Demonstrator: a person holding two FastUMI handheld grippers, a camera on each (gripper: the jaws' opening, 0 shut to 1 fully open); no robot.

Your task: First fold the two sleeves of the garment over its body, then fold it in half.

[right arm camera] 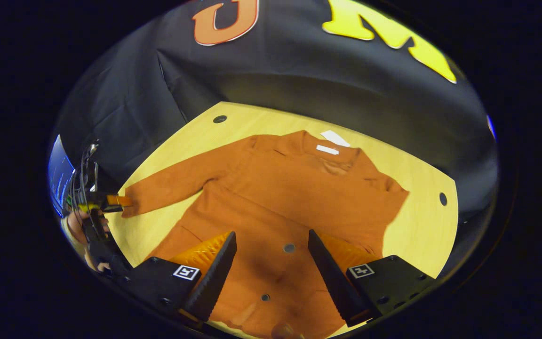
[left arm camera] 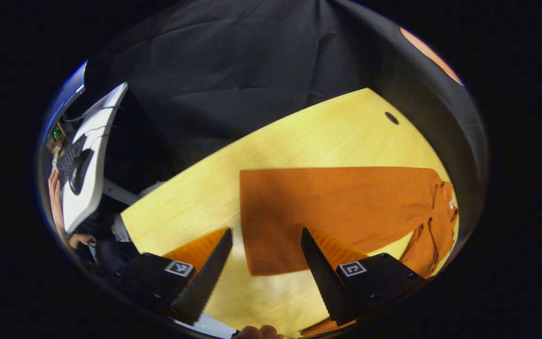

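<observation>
The orange garment (right arm camera: pixel 280 197) lies flat on the desk (right arm camera: pixel 417 235), one sleeve (right arm camera: pixel 167 188) stretched toward nine o'clock with the left hand-held gripper (right arm camera: pixel 118 201) at its cuff; both hand-held grippers look spread, so pinching that cuff squarely should carry it over the body without wrinkling.

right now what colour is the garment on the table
Plain burnt orange, no pattern; the garment shows best in the right gripper view, spread on the table.
</observation>
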